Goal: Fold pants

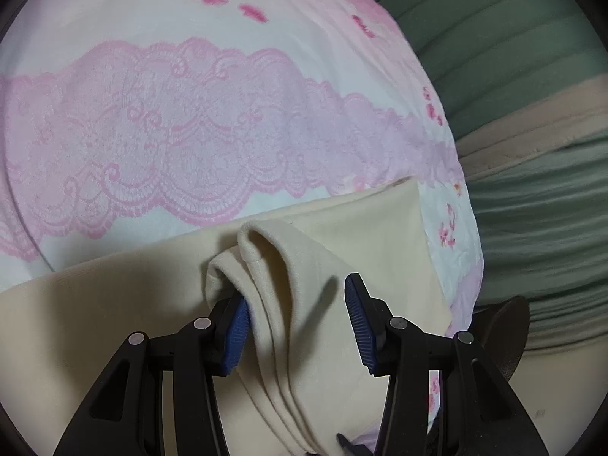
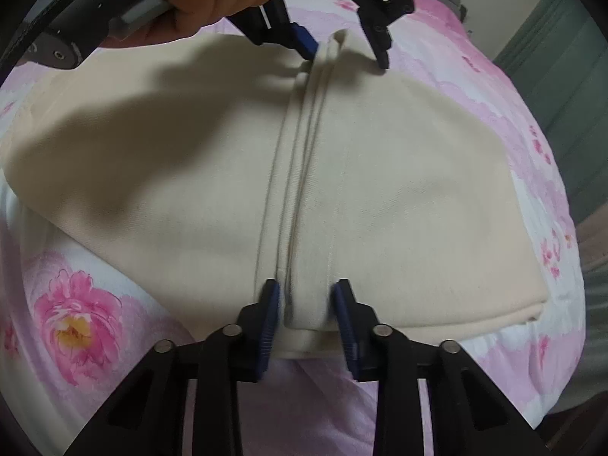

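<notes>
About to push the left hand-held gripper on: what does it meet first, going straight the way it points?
Most likely the raised fold of the cream pants, already between the left hand-held gripper fingers; the pink floral bedspread lies beyond.

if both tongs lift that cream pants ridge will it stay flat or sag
The cream pants likely sag between grips: the ridge already bunches in soft rolls. They look thick and fleecy, so probably not slippery. On the soft bedspread, pushing would likely wrinkle them.

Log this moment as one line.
pants: flat, middle ridge | left tool: open, straddling ridge | right tool: astride ridge, grip unclear | bedspread
</notes>
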A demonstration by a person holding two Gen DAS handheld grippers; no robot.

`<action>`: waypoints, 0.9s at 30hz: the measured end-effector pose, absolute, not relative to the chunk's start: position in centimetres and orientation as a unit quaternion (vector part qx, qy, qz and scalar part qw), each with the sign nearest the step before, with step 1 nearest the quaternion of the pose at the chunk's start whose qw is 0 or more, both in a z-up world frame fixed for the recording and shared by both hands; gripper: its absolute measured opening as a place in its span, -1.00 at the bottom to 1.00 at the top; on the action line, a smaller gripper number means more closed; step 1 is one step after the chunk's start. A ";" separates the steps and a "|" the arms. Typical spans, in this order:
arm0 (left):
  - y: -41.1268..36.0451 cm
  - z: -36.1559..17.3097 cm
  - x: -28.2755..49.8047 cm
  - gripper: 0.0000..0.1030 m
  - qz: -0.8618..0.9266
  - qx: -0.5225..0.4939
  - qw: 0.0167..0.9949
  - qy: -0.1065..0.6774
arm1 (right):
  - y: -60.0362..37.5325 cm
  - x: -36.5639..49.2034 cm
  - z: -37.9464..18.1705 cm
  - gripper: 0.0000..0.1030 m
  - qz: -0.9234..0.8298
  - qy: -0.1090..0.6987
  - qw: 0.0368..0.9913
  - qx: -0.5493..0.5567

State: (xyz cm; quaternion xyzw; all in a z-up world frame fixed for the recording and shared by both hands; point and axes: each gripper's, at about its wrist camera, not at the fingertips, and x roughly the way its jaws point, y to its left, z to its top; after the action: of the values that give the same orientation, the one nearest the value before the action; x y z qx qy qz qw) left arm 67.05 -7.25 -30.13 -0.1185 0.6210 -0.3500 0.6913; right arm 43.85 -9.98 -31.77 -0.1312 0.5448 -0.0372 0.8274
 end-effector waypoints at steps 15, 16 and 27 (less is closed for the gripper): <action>-6.4 -32.2 68.2 -0.45 -0.346 -0.108 0.682 0.635 | -7.1 41.7 -32.2 -0.48 -0.069 0.541 0.825 -0.149; -6.3 -32.1 68.1 -0.69 -0.344 -0.107 0.683 0.635 | -7.2 41.6 -32.1 -0.48 -0.067 0.543 0.824 -0.146; -6.1 -29.8 68.2 -0.76 -0.374 -0.033 0.707 0.600 | -7.5 40.3 -30.3 -0.64 -0.038 0.552 0.829 -0.085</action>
State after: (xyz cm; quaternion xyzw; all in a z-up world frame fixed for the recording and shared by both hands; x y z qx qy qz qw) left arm 68.22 -6.13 -29.77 -0.0330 0.6002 -0.3736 0.7065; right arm 40.34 -7.51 -30.32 -0.0852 0.5517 -0.0379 0.8288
